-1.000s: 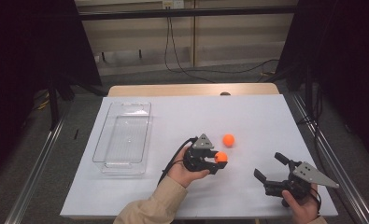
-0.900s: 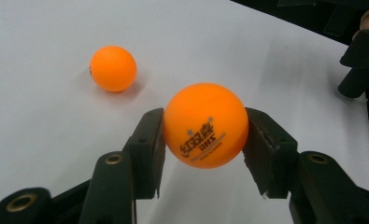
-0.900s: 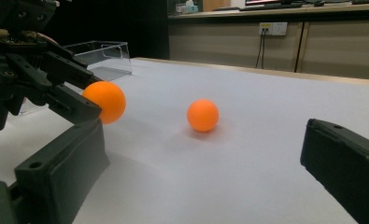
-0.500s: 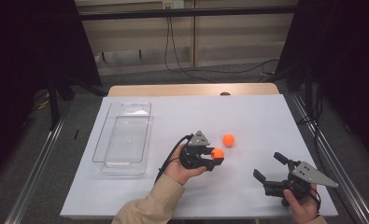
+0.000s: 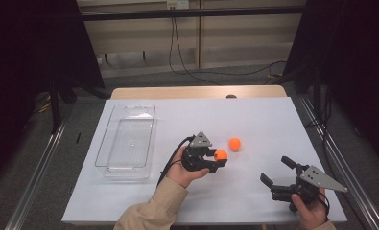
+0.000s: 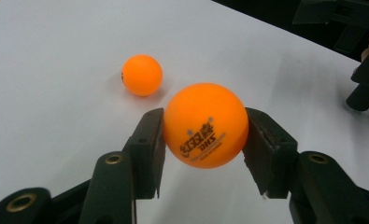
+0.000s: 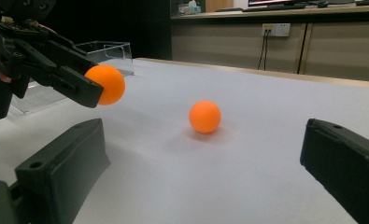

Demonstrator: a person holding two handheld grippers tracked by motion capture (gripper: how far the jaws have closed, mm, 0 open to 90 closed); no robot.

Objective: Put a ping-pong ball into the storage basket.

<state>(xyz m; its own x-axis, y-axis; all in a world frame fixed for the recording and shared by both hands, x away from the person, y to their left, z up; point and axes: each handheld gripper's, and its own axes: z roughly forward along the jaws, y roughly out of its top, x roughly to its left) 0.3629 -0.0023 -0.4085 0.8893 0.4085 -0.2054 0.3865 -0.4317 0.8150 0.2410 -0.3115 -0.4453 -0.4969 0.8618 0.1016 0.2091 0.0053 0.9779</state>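
One ball picked up, one left on the table, bin empty.

My left gripper is clamped on an orange ping-pong ball, lifted off the white table; I judge it bound for the clear plastic bin, well to its left. The second ball lies just beside. My right gripper hangs wide open, holding nothing.

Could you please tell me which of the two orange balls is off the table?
The orange plastic ball clamped in the left tongs; the other orange ball rests on the white table.
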